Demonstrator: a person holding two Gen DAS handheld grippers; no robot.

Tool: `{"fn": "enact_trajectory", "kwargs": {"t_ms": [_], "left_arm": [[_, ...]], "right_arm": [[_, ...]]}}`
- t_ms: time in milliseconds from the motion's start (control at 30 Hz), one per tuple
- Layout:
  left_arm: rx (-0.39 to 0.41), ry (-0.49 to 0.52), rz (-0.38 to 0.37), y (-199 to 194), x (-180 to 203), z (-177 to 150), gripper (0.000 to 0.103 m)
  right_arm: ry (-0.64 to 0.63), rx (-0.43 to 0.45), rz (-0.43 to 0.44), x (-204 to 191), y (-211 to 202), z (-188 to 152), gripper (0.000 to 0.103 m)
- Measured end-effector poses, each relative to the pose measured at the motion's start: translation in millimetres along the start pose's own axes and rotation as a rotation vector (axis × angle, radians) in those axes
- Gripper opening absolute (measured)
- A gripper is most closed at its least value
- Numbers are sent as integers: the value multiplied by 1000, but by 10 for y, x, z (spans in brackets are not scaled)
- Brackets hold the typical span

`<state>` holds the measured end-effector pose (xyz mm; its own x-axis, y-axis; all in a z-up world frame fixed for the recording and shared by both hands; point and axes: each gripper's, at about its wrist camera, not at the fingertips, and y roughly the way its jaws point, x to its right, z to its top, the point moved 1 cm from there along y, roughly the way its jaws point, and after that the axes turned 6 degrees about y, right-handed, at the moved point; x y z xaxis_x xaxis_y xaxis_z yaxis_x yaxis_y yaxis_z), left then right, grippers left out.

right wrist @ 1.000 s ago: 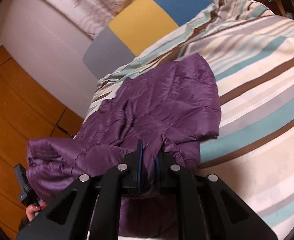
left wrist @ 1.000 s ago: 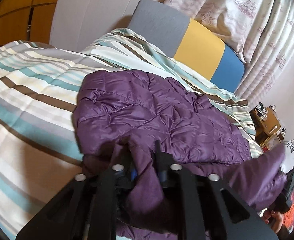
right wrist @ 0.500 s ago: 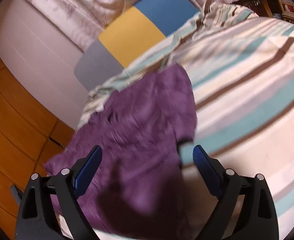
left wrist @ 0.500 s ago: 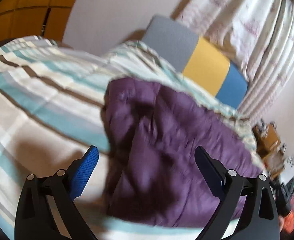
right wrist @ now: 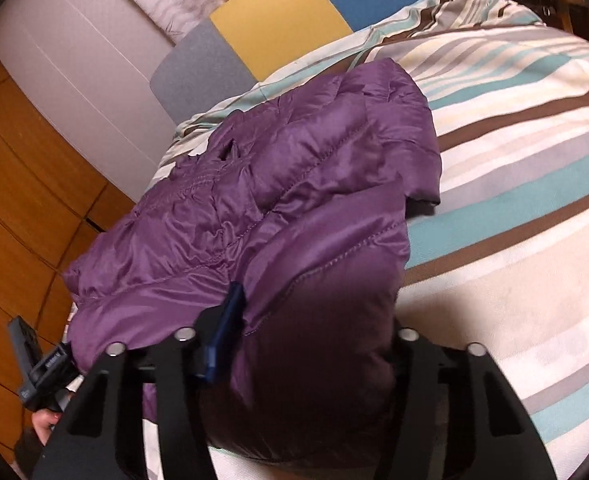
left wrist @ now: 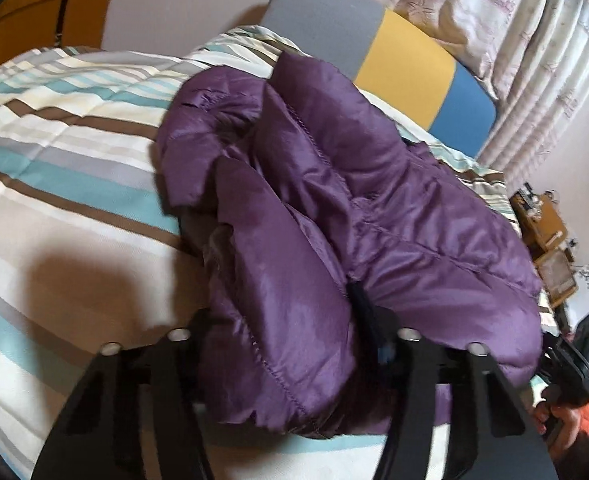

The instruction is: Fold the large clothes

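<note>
Purple jacket lies bunched on the striped bed, and we grip thick folds in our left tool and right tool, so puffy cloth may slip out.

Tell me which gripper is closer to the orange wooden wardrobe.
Left. The left gripper clasps the purple jacket on the wardrobe side of the bed; the right gripper clasps it on the opposite side, farther away.
</note>
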<state>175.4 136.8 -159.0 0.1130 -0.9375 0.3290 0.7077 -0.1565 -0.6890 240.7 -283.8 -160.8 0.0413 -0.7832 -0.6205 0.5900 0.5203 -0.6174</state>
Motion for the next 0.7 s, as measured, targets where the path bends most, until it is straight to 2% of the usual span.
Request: {"fn": "enact_trajectory", "kwargs": {"t_ms": [67, 167, 300, 700], "left_arm": [[-6, 12, -4, -29, 38, -21, 42], [-23, 74, 5, -114, 139, -87, 39], [-36, 138, -6, -293, 195, -290, 39], [-62, 127, -100, -790, 220, -926, 39]], "right_arm": [[2, -7, 19, -2, -56, -44, 36], [-13, -10, 31, -16, -173, -83, 31], [-28, -33, 58, 59, -380, -198, 29], [-103, -115, 91, 219, -1094, -654, 28]]}}
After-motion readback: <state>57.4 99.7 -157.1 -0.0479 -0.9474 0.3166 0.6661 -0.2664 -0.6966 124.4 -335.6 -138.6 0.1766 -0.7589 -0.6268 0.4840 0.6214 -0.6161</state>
